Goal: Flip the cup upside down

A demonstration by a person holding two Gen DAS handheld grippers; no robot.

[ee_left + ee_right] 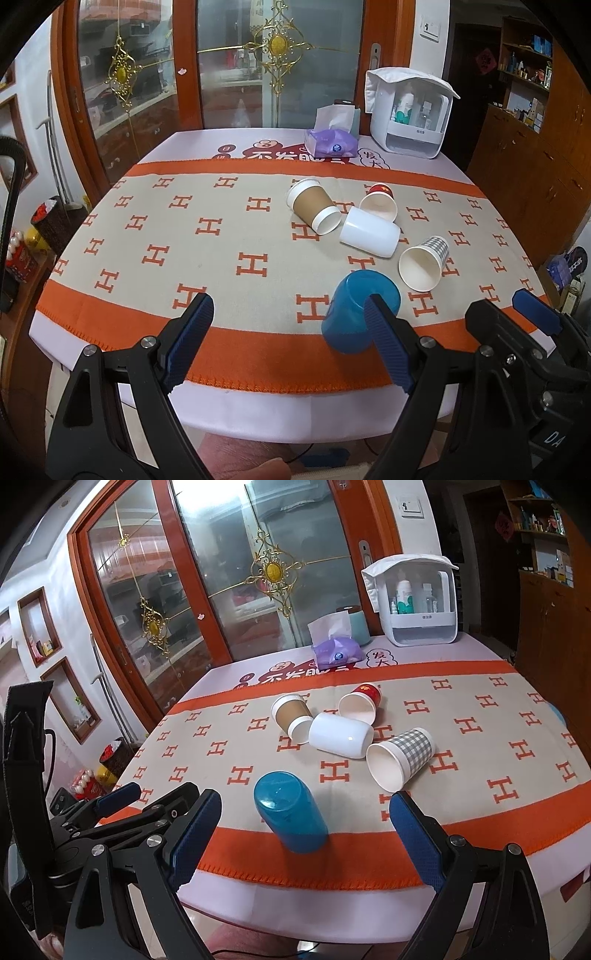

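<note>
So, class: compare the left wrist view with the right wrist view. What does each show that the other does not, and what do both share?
Only the left wrist view shows the right tongs open, at its right edge. Only the right wrist view shows the left tongs at its left edge and the blue cup unobstructed, standing upside down. Both share the brown cup, white cup, red cup and checked cup lying on their sides, plus the tissue pack.

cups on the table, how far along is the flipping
One looks done: the blue cup stands upside down near the table's front edge. Nothing is in hand; the left gripper and right gripper are both open. Left: the brown cup, white cup, red cup and checked cup lie on their sides.
</note>
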